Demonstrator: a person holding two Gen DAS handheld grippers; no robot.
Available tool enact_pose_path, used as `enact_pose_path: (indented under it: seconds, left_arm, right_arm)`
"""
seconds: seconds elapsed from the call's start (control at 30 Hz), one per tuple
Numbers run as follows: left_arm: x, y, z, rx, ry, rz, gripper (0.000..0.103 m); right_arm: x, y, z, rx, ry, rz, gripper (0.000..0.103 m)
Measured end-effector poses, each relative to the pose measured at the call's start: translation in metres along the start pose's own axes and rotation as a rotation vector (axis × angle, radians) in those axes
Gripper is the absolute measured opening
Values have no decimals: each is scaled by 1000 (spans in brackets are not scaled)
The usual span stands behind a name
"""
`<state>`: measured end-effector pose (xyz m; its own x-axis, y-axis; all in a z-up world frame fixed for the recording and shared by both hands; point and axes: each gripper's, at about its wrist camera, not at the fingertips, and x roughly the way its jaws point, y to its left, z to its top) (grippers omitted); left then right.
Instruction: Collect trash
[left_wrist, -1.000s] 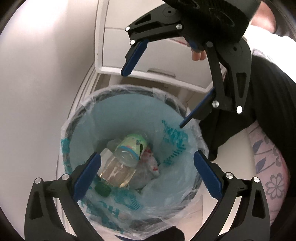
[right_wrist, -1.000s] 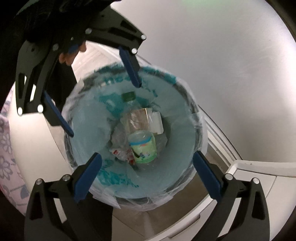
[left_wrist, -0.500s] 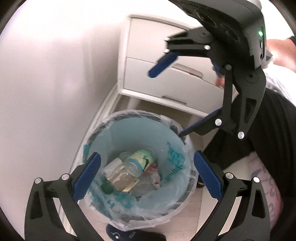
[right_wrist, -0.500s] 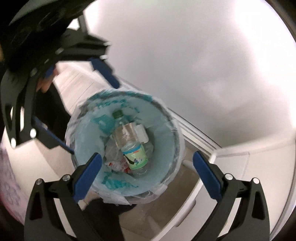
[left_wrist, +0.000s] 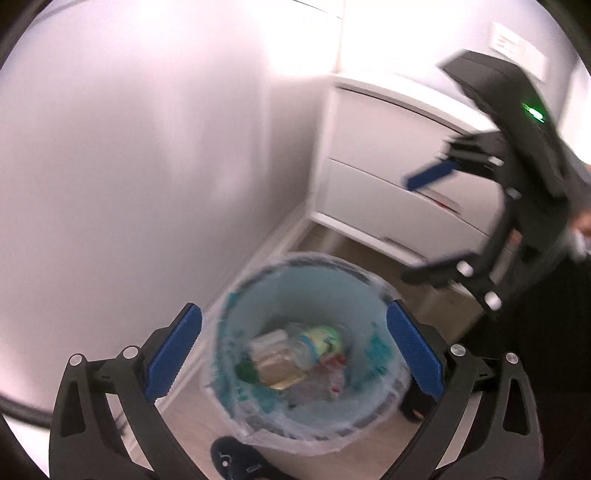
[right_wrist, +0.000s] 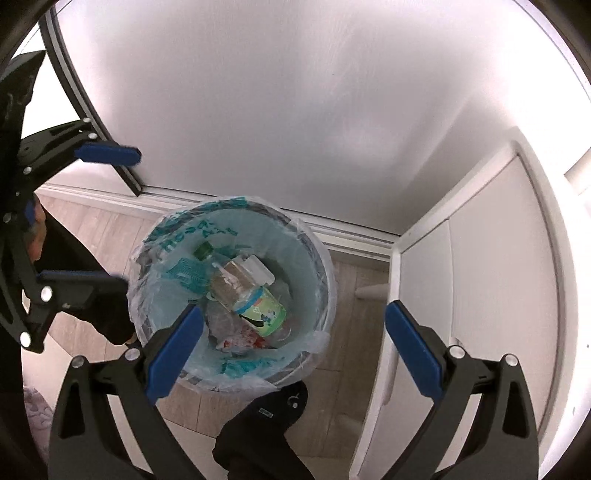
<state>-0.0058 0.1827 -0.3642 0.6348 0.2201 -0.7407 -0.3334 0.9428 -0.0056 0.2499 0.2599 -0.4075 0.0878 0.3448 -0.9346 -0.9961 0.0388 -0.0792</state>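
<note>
Gaping wide, the left gripper (left_wrist: 293, 345) holds nothing, and its blue pads (left_wrist: 173, 352) touch nothing. Between and beyond its two fingers, well below them, stands the trash bin (left_wrist: 258, 291), lined with a pale teal plastic bag (left_wrist: 380, 350). The right gripper (right_wrist: 293, 345) is spread just as far and is likewise empty; the bin (right_wrist: 321, 258) appears beyond its left pad (right_wrist: 173, 350), with a strip of wooden floor (right_wrist: 343, 295) between the fingers and a white cabinet (right_wrist: 480, 258) past its right finger.

Inside the bin lies a clear plastic bottle (right_wrist: 243, 291) on its side, with a green and white label (right_wrist: 264, 314) and a green cap (right_wrist: 202, 251), resting on crumpled clear wrappers (right_wrist: 221, 317) and a red and white scrap (right_wrist: 240, 341). The left wrist view shows the same contents, blurred.

Each gripper shows in the other's camera, held off to the side of the bin, fingers apart, grasping nothing. A dark slipper (right_wrist: 273, 410) sits on the floor just this side of the bin, below the right gripper.
</note>
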Motion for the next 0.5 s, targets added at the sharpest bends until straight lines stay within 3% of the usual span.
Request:
enact_pose_path:
  seconds: [0.17,0.5]
  left_arm:
    - [-10,-1,5,-76,-46,201,97]
    - [-6,7,3,-157,14,138,97]
  right_arm:
    - [-4,7,-2,8,6,-34,96]
    - [-10,14,-1,88,27,-125,96]
